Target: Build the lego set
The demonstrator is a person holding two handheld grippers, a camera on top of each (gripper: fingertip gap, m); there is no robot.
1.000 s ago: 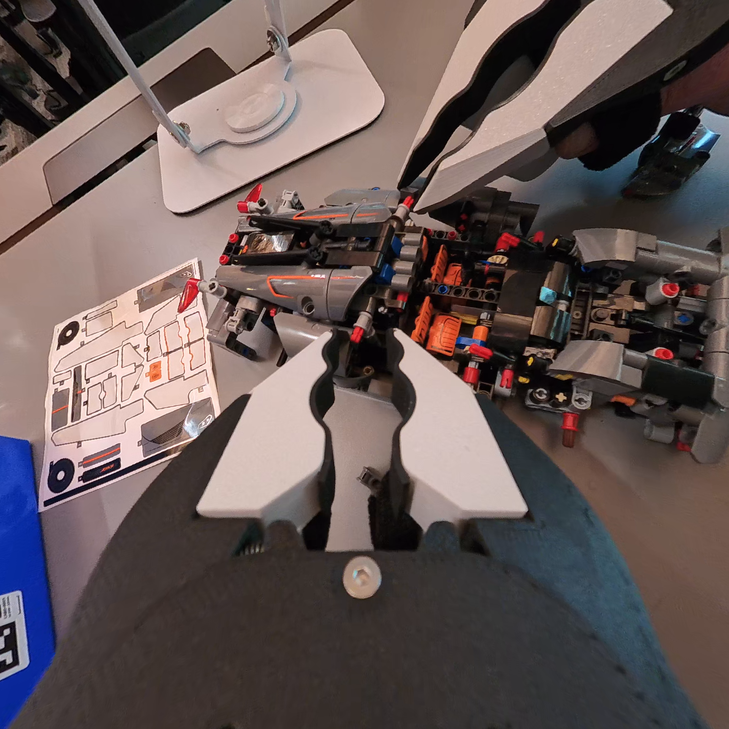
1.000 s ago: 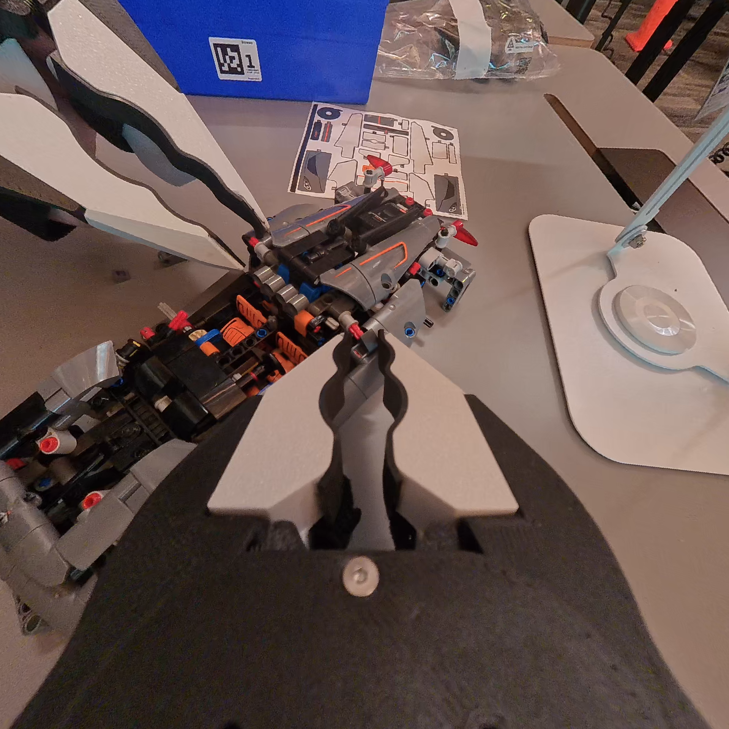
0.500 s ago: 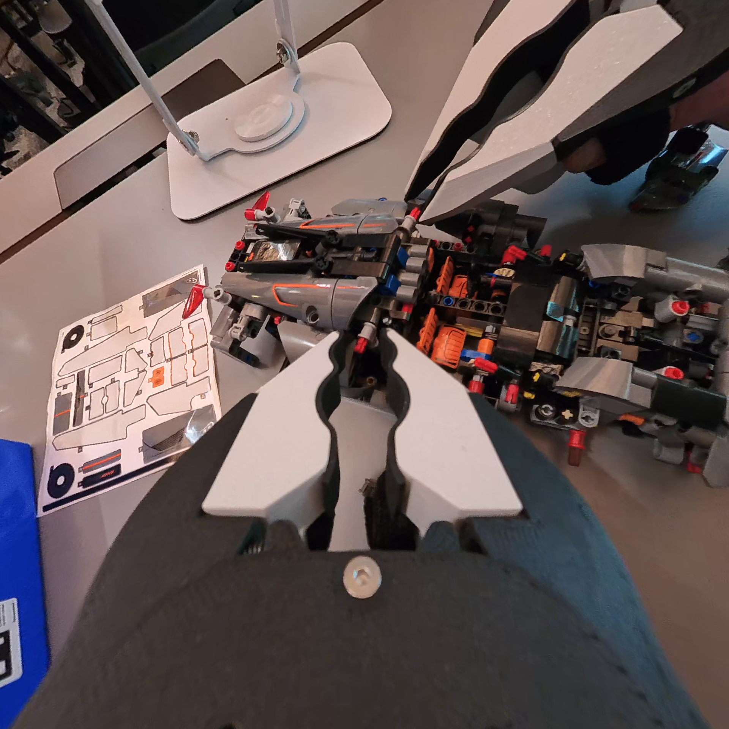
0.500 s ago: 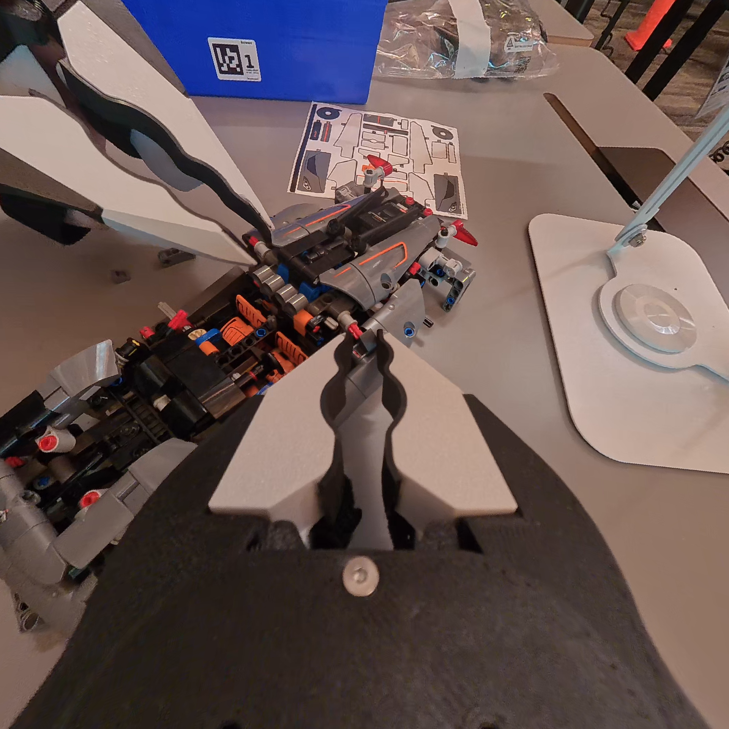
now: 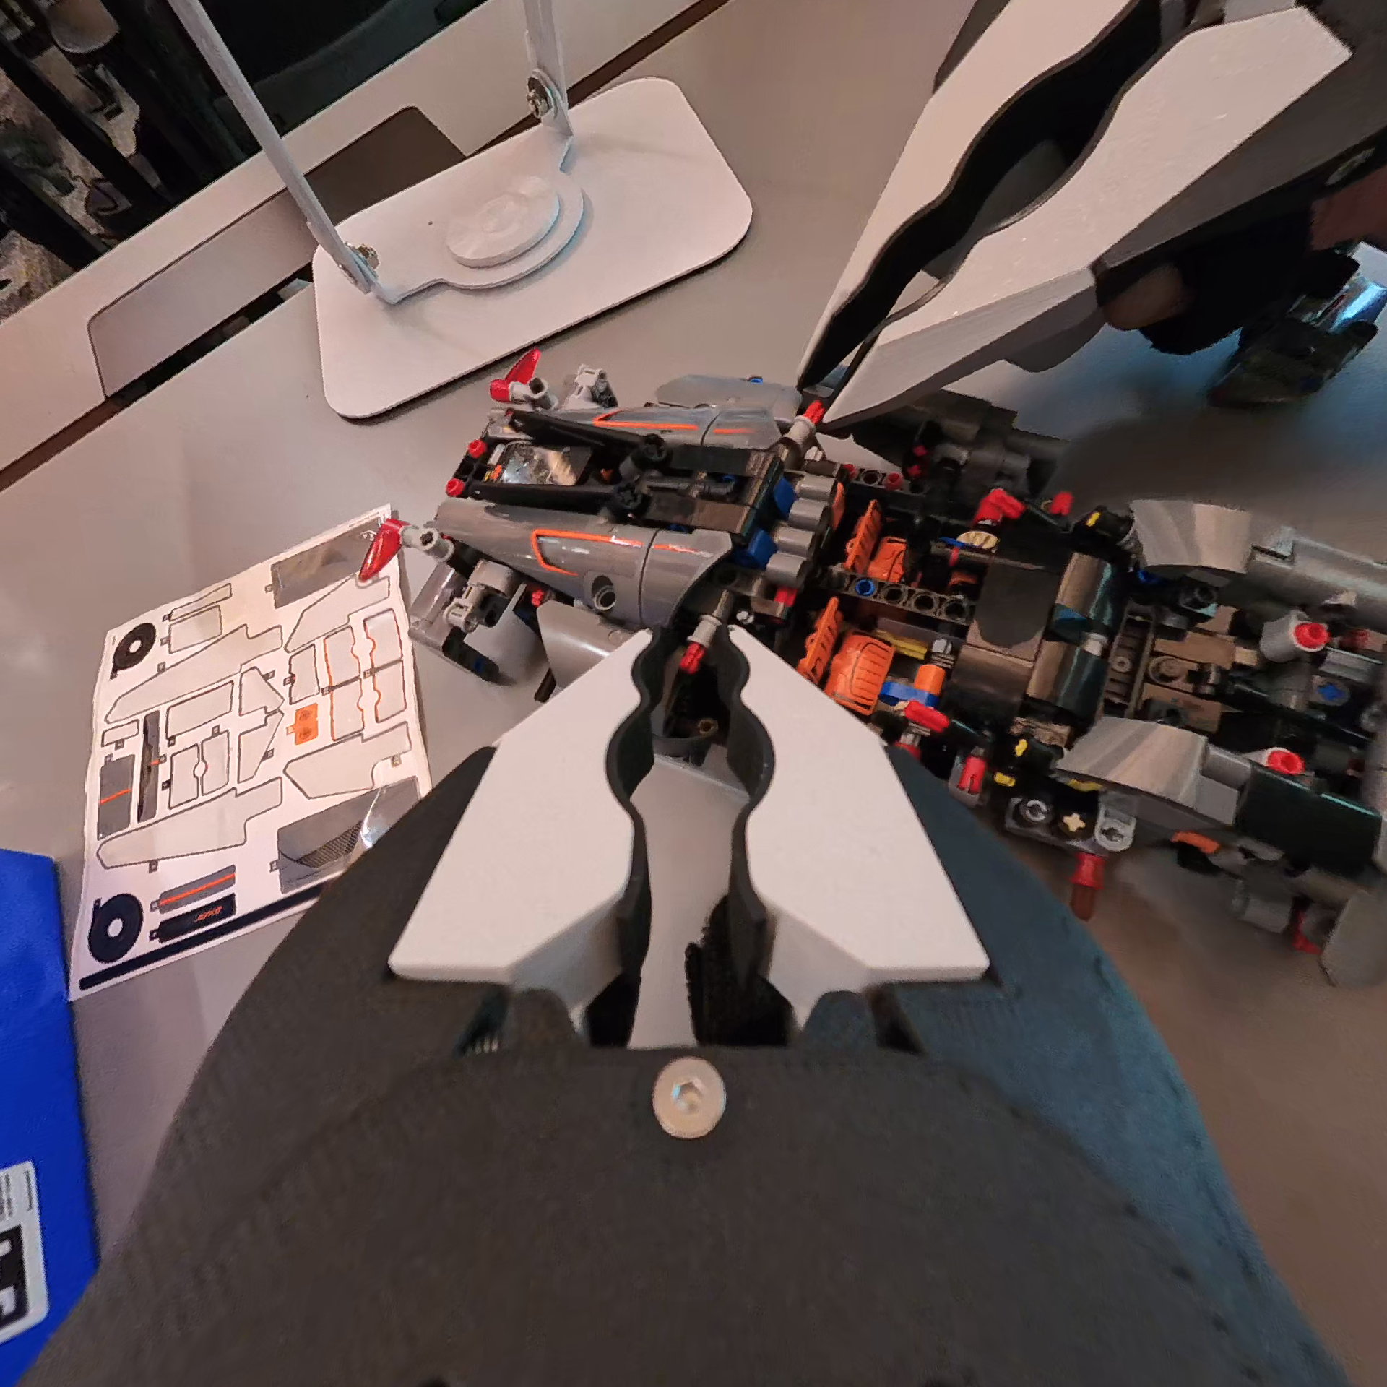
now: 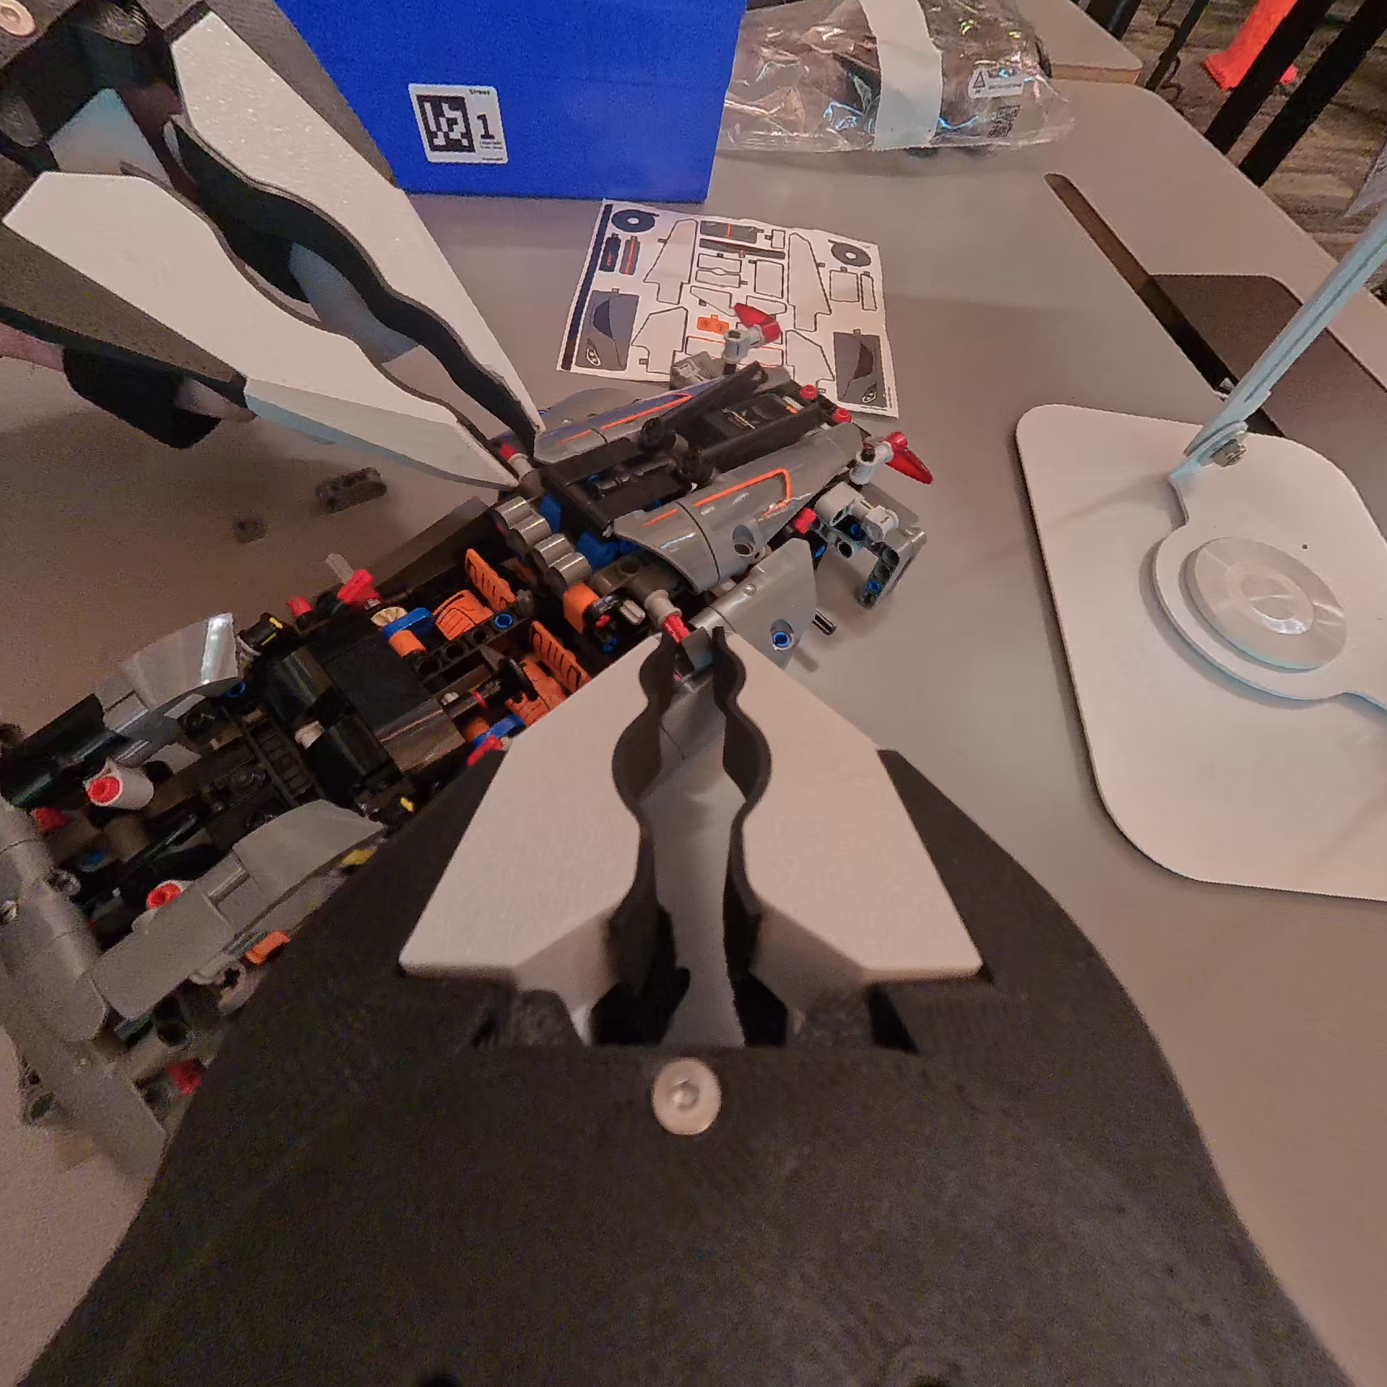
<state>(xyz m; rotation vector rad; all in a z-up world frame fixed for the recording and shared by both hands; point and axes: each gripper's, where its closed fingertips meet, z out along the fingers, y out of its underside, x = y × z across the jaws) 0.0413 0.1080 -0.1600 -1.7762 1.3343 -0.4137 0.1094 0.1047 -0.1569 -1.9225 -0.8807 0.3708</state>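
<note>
Nearest to me, my left gripper (image 5: 692, 653) has its jaws a narrow gap apart; a short grey pin with a red end (image 5: 696, 645) stands between the tips, and I cannot tell if the pads press on it or only frame it. My right gripper (image 6: 694, 657) looks the same from the other side of the car; jaws nearly together at a red-ended pin (image 6: 673, 621) beside a grey side panel (image 6: 765, 600), and the contact is hidden by the tips.

The car (image 5: 863, 600) lies on the grey table (image 5: 188, 480) between both grippers, half built; the tail with dark grey shells and orange lines is closed, the middle is open and shows orange and black parts.

I judge it stiff in the frame but fragile at the edges; pins, red tips and thin panels can pop off under a side push; it seems light enough to slide on the smooth table when pushed. So I would hold it by the beams of the frame, one gripper on each side, and push pins straight along their axis; the smooth shells would slip.

Farther away lies the sticker sheet (image 5: 248, 743), flat and apart from the car; two loose dark pieces (image 6: 349, 486) lie on the table; then the blue box (image 6: 540, 90), a plastic bag (image 6: 893, 82) and a white stand base (image 5: 525, 240).
</note>
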